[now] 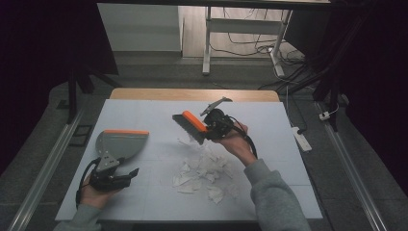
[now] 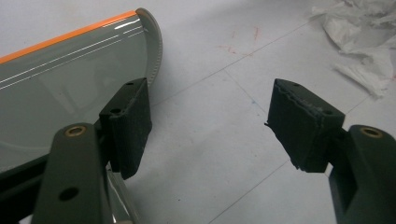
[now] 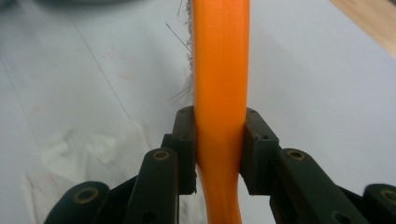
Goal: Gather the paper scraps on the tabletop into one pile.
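Paper scraps (image 1: 204, 175) low centre; right gripper (image 1: 210, 129) clamps brush (image 1: 190, 125), left gripper (image 1: 126, 174) gapes beside dustpan (image 1: 120, 143). Sweep low, leftward.

Dim room w/ dark edges, soft glare on dustpan (image 2: 70, 70), near jaws perhaps slightly blurred.

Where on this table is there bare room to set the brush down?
Bare board runs along the far edge of the table behind the dustpan, and down the right side beyond the paper scraps. The strip between dustpan and scraps is narrow. The middle is crowded with scraps, under the brush in the right hand-held gripper.
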### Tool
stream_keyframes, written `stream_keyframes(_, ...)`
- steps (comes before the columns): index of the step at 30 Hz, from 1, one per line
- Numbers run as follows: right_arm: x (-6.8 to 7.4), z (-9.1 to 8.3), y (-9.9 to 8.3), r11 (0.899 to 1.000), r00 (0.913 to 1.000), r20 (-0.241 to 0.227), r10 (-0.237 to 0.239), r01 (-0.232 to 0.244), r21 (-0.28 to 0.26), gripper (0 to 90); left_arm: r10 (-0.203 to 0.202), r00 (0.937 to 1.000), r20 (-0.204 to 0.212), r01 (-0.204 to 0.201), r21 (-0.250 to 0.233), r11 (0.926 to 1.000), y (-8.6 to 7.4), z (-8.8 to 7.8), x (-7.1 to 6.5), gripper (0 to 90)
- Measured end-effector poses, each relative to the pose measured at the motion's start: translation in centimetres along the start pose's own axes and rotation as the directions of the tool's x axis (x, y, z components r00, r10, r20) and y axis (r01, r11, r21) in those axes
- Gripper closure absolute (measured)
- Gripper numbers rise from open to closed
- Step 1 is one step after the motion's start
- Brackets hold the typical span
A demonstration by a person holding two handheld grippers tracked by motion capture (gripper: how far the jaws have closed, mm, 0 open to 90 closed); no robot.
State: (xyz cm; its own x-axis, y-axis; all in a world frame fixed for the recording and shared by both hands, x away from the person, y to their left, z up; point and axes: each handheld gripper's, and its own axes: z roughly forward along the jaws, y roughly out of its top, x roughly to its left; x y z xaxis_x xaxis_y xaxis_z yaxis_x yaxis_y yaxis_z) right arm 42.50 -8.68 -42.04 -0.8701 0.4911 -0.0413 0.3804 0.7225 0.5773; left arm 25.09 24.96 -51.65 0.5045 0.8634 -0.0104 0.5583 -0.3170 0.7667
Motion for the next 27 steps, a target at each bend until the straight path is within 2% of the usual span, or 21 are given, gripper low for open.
stream_keyframes(1,0.2,0.5,0.4,1.0,0.9998,-0.019,0.009,-0.009,-0.003,70.0,-0.001,1.0,0.0,0.001,-0.002,1.0,0.0,0.0,0.0,31.3)
stream_keyframes(3,0.4,1.7,1.2,0.998,0.9953,-0.072,0.064,-0.063,0.013,70.0,-0.001,1.0,0.003,0.001,0.0,1.0,0.0,0.0,0.1,31.3)
stream_keyframes(5,0.5,3.0,1.8,0.994,0.9896,-0.097,0.107,-0.104,0.031,70.0,-0.002,1.0,0.004,0.002,0.0,1.0,-0.1,0.0,0.2,31.3)
stream_keyframes(7,0.8,4.4,2.4,0.99,0.985,-0.102,0.14,-0.136,0.045,70.0,-0.002,1.0,0.002,0.002,0.001,1.0,-0.1,0.0,0.2,31.3)
stream_keyframes(9,0.7,5.8,2.7,0.982,0.9747,-0.123,0.186,-0.18,0.057,69.9,-0.003,1.0,0.002,0.003,0.001,1.0,-0.1,0.0,0.2,31.4)
stream_keyframes(12,0.8,7.7,3.0,0.977,0.9738,-0.101,0.204,-0.196,0.08,70.0,0.0,1.0,0.004,0.0,0.001,1.0,-0.1,0.0,0.2,31.7)
stream_keyframes(13,0.6,8.3,3.0,0.972,0.9691,-0.091,0.23,-0.224,0.07,70.0,0.0,1.0,0.003,0.0,0.001,1.0,-0.1,0.0,0.2,31.7)
stream_keyframes(14,0.2,8.4,3.0,0.963,0.9584,-0.097,0.268,-0.264,0.054,70.0,0.0,1.0,0.004,0.0,0.0,1.0,-0.1,0.0,0.2,31.7)
stream_keyframes(15,-0.1,8.4,2.9,0.956,0.9515,-0.095,0.293,-0.288,0.057,70.0,0.0,1.0,0.003,0.0,0.0,1.0,-0.1,0.0,0.2,31.7)
stream_keyframes(17,-0.7,8.4,2.5,0.953,0.9558,-0.041,0.291,-0.286,0.1,70.0,-0.002,1.0,0.004,0.002,-0.002,1.0,-0.2,0.0,0.3,31.7)
stream_keyframes(19,-1.7,7.8,1.4,0.934,0.9368,-0.061,0.345,-0.336,0.122,70.0,-0.004,1.0,0.003,0.004,-0.002,1.0,-0.2,0.0,0.3,31.7)
stream_keyframes(20,-2.0,7.2,0.8,0.932,0.9365,-0.046,0.348,-0.339,0.129,70.0,-0.005,1.0,0.003,0.005,-0.002,1.0,-0.2,0.0,0.3,31.7)
stream_keyframes(24,-2.5,4.6,-1.3,0.93,0.9404,0.002,0.34,-0.337,0.149,70.1,0.004,1.0,0.007,-0.004,0.0,1.0,-0.1,0.0,0.1,31.7)
stream_keyframes(27,-2.3,2.0,-2.4,0.94,0.9479,-0.001,0.319,-0.316,0.129,70.1,0.009,0.9999,0.006,-0.009,0.001,1.0,0.0,0.1,0.0,31.7)
